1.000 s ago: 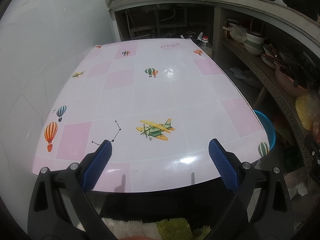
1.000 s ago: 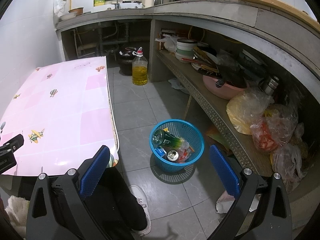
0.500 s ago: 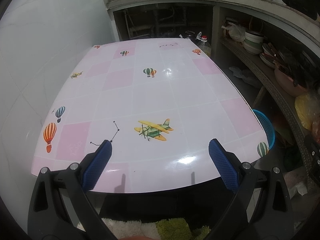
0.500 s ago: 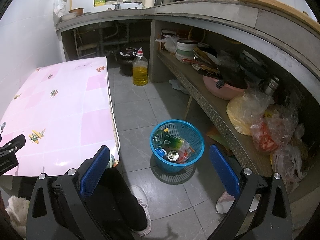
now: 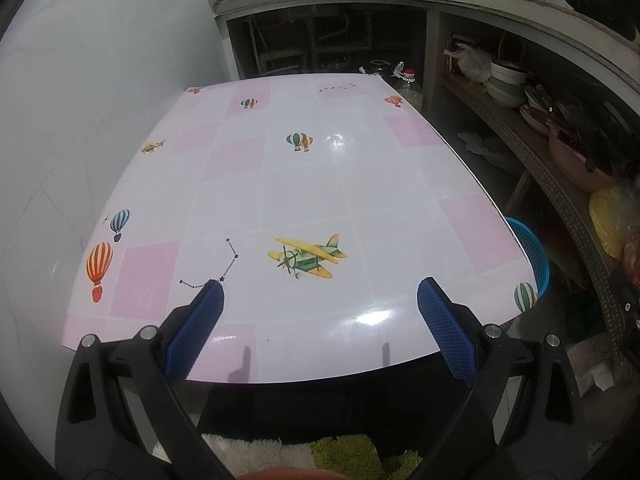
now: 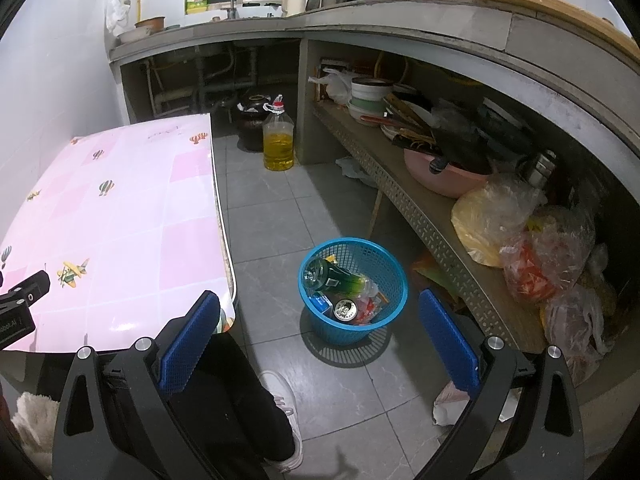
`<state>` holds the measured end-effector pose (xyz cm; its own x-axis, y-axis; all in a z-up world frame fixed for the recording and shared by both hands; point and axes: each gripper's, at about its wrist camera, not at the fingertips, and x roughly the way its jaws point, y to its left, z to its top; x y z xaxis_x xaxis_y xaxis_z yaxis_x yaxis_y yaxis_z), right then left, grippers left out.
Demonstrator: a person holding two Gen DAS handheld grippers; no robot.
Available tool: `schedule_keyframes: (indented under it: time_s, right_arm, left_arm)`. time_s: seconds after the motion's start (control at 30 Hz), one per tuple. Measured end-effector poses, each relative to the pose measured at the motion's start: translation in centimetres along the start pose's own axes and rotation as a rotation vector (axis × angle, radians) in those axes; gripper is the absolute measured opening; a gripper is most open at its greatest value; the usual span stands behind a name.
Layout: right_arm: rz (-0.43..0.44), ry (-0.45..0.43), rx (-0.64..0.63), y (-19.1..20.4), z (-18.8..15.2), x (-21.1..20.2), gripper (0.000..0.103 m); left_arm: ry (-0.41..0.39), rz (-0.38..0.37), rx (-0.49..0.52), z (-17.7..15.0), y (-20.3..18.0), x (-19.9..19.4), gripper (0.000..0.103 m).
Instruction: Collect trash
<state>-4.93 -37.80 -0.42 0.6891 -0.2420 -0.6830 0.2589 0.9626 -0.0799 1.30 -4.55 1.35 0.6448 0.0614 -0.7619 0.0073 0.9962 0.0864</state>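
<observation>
A blue plastic basket [image 6: 382, 258] stands on the grey floor tiles right of the table. In it lie a green bottle [image 6: 338, 278], a drink can [image 6: 345, 309] and wrappers. Its rim also shows past the table's right edge in the left wrist view [image 5: 532, 248]. My right gripper [image 6: 319, 334] is open and empty, held above the floor in front of the basket. My left gripper [image 5: 320, 322] is open and empty over the near edge of the pink patterned table [image 5: 320, 184], which bears no loose objects.
A bottle of yellow oil [image 6: 278, 142] stands on the floor by the counter. A low shelf [image 6: 420, 216] on the right holds bowls, a pink basin and plastic bags. The person's leg and white shoe [image 6: 280, 404] are beside the table.
The left wrist view has drifted slightly, the table sitting a little lower. Both grippers stay open and empty, and the basket has not moved.
</observation>
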Motion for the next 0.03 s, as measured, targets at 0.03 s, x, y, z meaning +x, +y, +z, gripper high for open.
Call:
schedule_keyframes:
  time_s: [0.03]
  right_arm:
    - [0.001,0.000,0.001,-0.25,-0.09,0.12,0.096]
  left_arm:
    - [0.001,-0.001,-0.001,-0.04,0.00,-0.01,0.093]
